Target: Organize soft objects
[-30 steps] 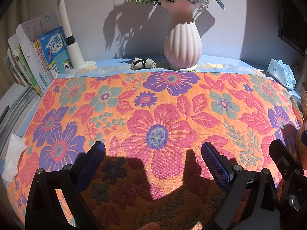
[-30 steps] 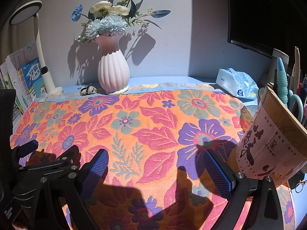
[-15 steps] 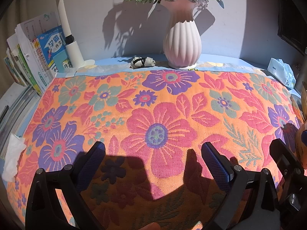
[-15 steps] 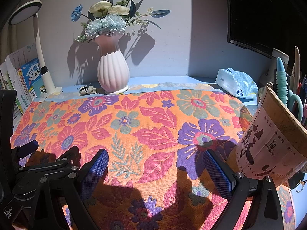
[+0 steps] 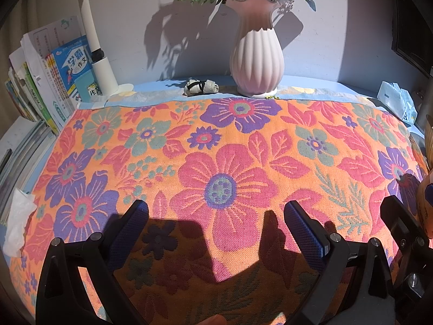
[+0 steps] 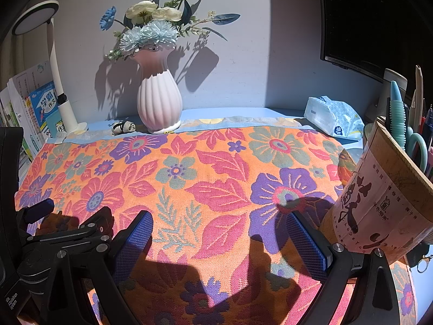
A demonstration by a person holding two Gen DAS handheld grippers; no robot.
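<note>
both claws wide (over towel (image 5: pixel 216 162))

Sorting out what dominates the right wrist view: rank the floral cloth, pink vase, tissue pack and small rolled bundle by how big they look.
Largest to smallest:
1. floral cloth
2. pink vase
3. tissue pack
4. small rolled bundle
The last three stand at a similar depth, so their order is safe.

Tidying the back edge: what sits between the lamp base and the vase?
A small rolled cloth bundle lies between lamp base and vase; both views show it.
</note>
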